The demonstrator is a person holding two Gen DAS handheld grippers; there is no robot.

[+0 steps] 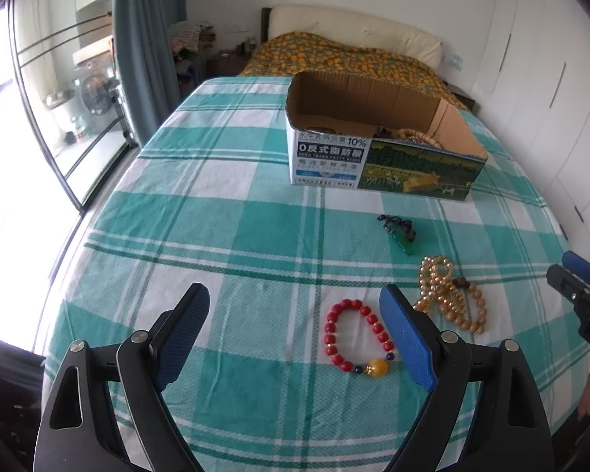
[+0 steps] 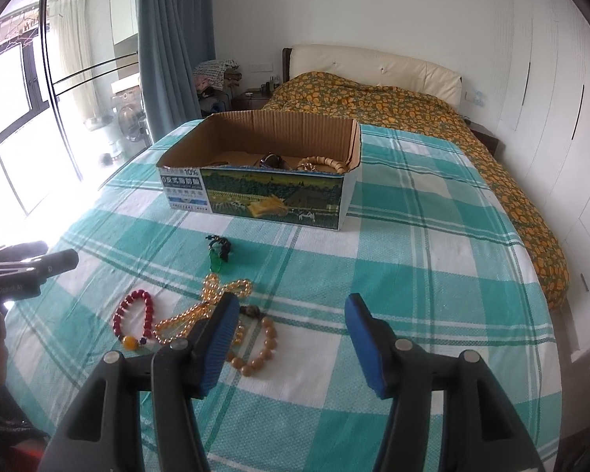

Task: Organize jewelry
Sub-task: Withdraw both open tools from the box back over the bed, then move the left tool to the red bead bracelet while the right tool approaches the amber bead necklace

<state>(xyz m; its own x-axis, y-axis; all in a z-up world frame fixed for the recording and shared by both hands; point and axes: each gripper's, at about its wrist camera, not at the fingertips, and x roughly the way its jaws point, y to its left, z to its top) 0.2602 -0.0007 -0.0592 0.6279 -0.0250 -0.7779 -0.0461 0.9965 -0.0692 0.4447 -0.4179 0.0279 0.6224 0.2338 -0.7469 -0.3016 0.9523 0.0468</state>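
Bed [image 2: 413, 90] with orange-patterned quilt behind. Table under teal checked cloth [image 1: 216, 236]. Open cardboard box [image 1: 381, 157] at far side, beads and dark trinkets inside. Left gripper [image 1: 295, 303] fingers wide apart, empty, above red bead bracelet [image 1: 358, 338]. Right gripper [image 2: 291, 306] fingers wide apart, empty. Tangled golden and tan bead strings [image 1: 448, 295] just beside bracelet. Green pendant on dark cord [image 1: 401, 236] between beads and box.
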